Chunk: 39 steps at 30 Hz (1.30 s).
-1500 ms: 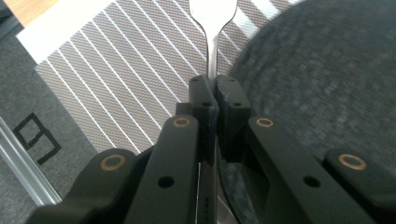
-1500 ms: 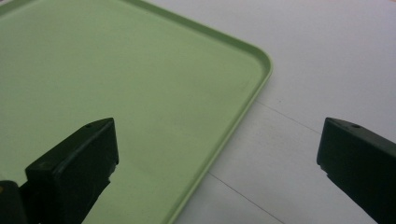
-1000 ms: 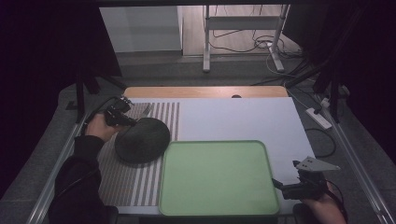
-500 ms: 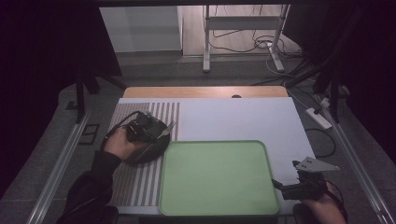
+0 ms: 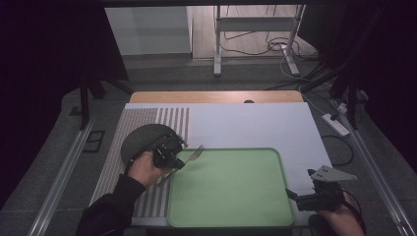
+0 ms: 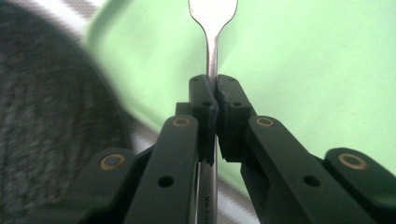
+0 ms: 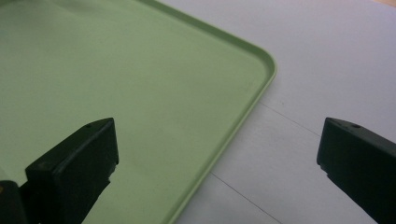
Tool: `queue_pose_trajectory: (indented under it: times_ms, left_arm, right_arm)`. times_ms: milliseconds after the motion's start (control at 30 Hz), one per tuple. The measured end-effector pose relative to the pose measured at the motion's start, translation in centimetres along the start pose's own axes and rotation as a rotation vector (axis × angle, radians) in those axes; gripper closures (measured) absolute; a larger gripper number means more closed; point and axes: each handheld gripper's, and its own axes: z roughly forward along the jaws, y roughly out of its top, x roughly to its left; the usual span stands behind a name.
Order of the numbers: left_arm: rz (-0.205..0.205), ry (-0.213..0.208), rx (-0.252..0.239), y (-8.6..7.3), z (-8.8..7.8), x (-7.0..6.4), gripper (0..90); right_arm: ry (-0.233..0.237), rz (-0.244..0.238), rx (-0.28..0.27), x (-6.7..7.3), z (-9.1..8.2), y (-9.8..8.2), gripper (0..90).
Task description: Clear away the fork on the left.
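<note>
The thin, stiff and probably slippery metal fork (image 6: 212, 28) is clenched at mid-handle by the left gripper (image 6: 212, 100), while the right gripper (image 7: 217, 154) is left wide apart.

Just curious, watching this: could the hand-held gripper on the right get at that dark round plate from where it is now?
Probably not easily. The right hand-held gripper sits open at the green tray's near right corner, while the dark plate lies beyond its far left corner, with the left hand-held gripper and its fork between.

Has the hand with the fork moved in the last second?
Yes. The left gripper, shut on the fork, has come from the far side of the dark plate toward the green tray.
</note>
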Motion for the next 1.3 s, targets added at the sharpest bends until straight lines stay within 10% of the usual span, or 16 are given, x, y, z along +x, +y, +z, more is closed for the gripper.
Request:
queue_pose_trajectory:
  times_ms: [567, 833, 933, 1300]
  left_arm:
    - [0.027, -0.069, 0.075, 1.9, 4.7, -5.0, 84.8]
    - [0.101, -0.06, -0.103, 1.8, 3.7, -5.7, 82.2]
    - [0.129, -0.045, -0.1, 2.4, 4.7, -6.4, 88.4]
    - [0.063, -0.038, -0.084, 1.8, 5.4, -4.5, 88.6]
  right_arm:
    - [0.006, -0.014, 0.001, 0.1, 0.0, 0.0, 0.0]
    - [0.009, -0.024, 0.003, 0.2, 0.1, 0.1, 0.0]
    - [0.01, -0.025, 0.004, 0.2, 0.1, 0.1, 0.0]
    - [0.011, -0.026, 0.001, 0.2, 0.1, 0.1, 0.0]
